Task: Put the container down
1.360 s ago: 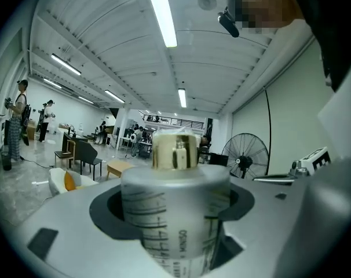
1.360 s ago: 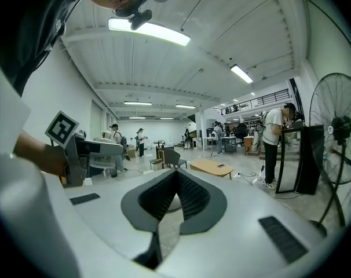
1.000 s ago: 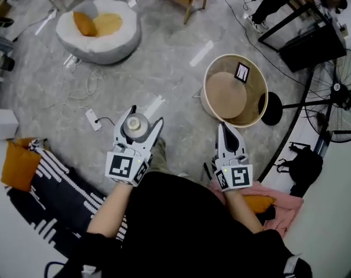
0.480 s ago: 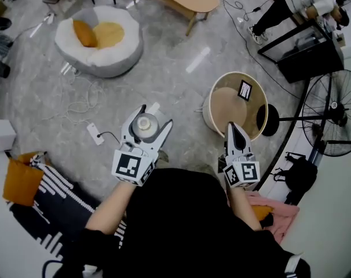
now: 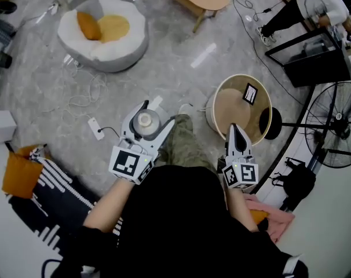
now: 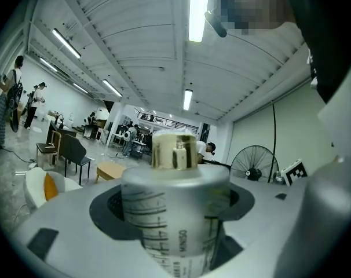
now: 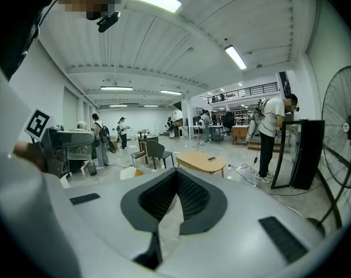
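While I stand over the floor (image 5: 181,74), left tongs (image 5: 158,112) grip the gold-capped container (image 5: 145,120) | right tongs (image 5: 233,130) sit pressed together, empty, near the round surface (image 5: 229,106).

The left hand-held gripper (image 5: 158,112) clasps a pale container (image 5: 145,120) above the grey floor (image 5: 181,74), well left of the round wooden tub (image 5: 230,106). The right hand-held gripper (image 5: 233,127), jaws together, hovers at the tub's near rim.

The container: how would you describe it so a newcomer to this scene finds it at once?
From the round wooden table, look left to the left gripper. Its jaws grip the container, a frosted bottle with printed lines and a gold cap; the right gripper is shut and empty.
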